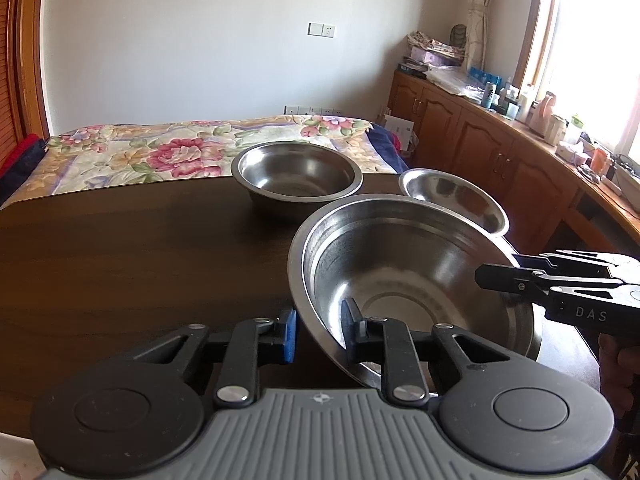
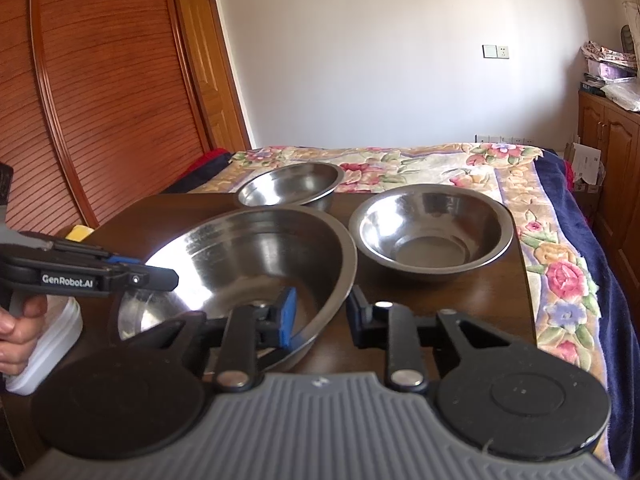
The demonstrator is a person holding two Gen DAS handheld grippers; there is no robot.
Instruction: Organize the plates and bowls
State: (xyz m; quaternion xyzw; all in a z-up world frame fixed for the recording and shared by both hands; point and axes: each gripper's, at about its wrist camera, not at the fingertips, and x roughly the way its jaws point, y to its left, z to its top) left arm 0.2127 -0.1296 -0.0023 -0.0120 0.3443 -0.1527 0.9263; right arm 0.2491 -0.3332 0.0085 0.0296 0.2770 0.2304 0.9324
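Three steel bowls stand on a dark wooden table [image 1: 120, 260]. The large bowl [image 1: 400, 280] [image 2: 248, 264] is nearest. My left gripper [image 1: 320, 334] [image 2: 160, 278] is open and straddles its left rim, blue pad outside and the other finger inside. My right gripper [image 2: 322, 318] [image 1: 496, 276] is open across the right rim, blue pad inside the bowl and black finger outside. A medium bowl [image 1: 298, 172] [image 2: 292, 182] sits at the table's far edge. A smaller bowl [image 1: 452, 196] [image 2: 430, 228] sits to its right, behind the large one.
A bed with a floral cover [image 2: 440, 164] lies beyond the table and along its right side. A white container [image 2: 52, 340] and a yellow item [image 2: 80, 234] sit at the table's left. Wooden cabinets [image 1: 480, 140] with clutter line the right wall.
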